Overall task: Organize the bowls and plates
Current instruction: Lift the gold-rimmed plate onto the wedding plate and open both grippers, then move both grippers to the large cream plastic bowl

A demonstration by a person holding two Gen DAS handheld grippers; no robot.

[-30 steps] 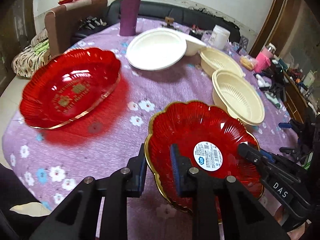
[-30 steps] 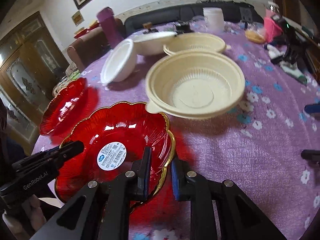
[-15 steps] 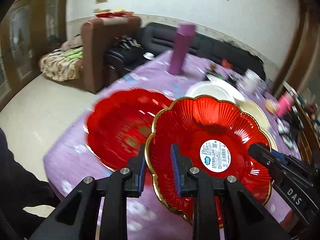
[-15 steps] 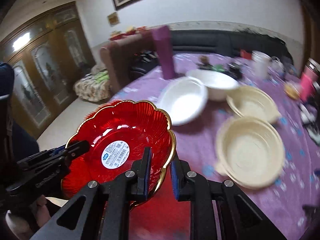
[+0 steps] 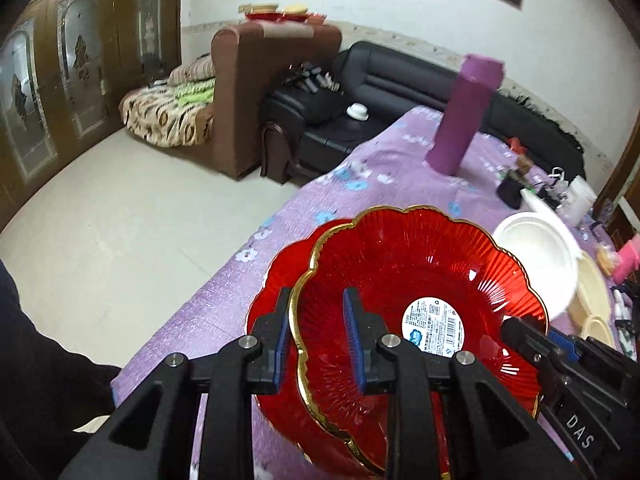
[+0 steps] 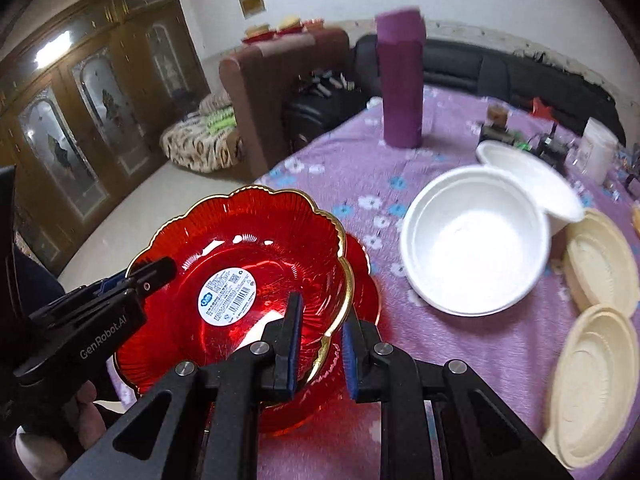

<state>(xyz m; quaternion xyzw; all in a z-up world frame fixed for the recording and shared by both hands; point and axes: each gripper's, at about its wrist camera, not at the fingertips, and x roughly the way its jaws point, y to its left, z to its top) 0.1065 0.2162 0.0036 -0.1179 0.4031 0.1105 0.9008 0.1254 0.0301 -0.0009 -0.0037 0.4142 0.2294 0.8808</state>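
Both claws, the left gripper and the right gripper, pinch opposite rims of the gold-edged scalloped red glass plate at lower centre, held directly over a matching red plate on the purple floral tablecloth. Lowering it level, scallops aligned, and releasing both sides together should nest it cleanly.

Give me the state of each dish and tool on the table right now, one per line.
Gold-rimmed red plate: held at both rims, over the second plate.
Plain red plate: on the tablecloth, beneath the held one.
Left tool: shut on the gold-rimmed red plate.
Right tool: shut on the opposite rim.
White bowl: upright, empty.
Second white bowl: behind it, tilted.
Beige bowls: two, upright, empty.
Purple flask: upright, capped.
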